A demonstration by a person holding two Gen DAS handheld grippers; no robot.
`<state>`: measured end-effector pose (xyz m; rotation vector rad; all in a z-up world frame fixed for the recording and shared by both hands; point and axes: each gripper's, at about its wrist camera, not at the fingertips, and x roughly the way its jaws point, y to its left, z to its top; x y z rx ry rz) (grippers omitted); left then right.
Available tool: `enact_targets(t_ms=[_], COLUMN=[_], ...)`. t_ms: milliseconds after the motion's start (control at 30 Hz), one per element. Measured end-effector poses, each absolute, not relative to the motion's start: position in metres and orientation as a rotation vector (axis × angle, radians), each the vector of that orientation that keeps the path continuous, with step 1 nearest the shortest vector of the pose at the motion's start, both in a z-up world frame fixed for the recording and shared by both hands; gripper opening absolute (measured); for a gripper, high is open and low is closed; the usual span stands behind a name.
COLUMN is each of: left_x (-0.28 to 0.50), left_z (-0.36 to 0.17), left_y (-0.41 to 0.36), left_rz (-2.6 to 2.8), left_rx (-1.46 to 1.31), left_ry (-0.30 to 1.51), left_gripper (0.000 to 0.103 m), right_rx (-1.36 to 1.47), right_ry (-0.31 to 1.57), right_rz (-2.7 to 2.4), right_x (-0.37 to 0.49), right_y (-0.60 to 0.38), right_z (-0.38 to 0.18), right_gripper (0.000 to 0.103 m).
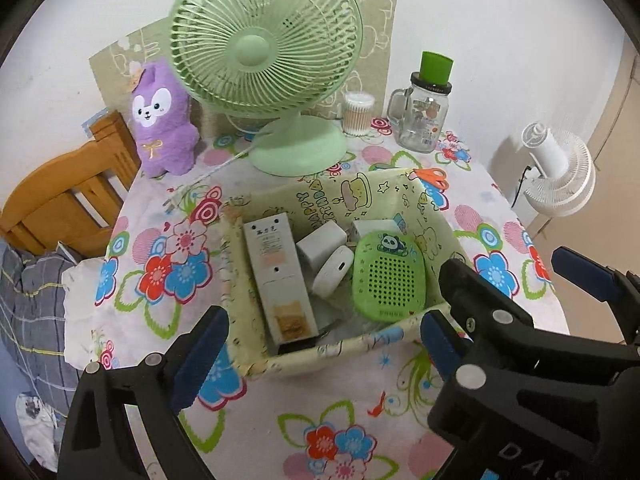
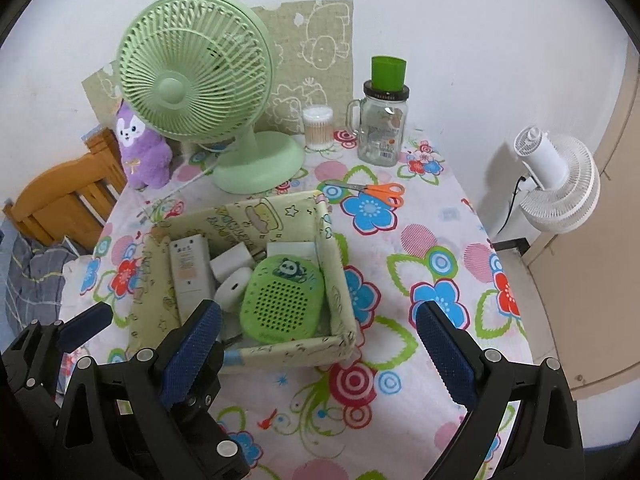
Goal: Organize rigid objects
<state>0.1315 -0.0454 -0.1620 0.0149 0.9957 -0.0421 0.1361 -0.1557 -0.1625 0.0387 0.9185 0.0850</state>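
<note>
- The left wrist view looks steeply down from above the near edge of the table (image 1: 312,404), facing the back wall, with the fabric box (image 1: 348,350) close and just left of centre.
- The right wrist view looks down the same way from a place further right, so the fabric box (image 2: 280,350) sits left of centre.
- Both views share the box, the green fan (image 1: 266,54), the glass jar (image 1: 420,118), the purple plush (image 1: 162,120) and the white fan (image 2: 560,188).
- Each view catches the other gripper at its edge.
</note>
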Motion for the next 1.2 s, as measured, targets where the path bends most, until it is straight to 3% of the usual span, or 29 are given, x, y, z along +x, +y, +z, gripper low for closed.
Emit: enact_targets(t_ms=[1200], left_x=[0.029], left_z=[-0.047], left_y=[-0.029], left_rz=[0.051], left_rx=[-0.011], left_ry=[0.835], left_gripper=[0.098], right_rx=[0.013], right_ry=[0.715], right_rz=[0.129], right_x=[0.035], right_y=[-0.177], right_z=[-0.047], right_gripper=[0.099])
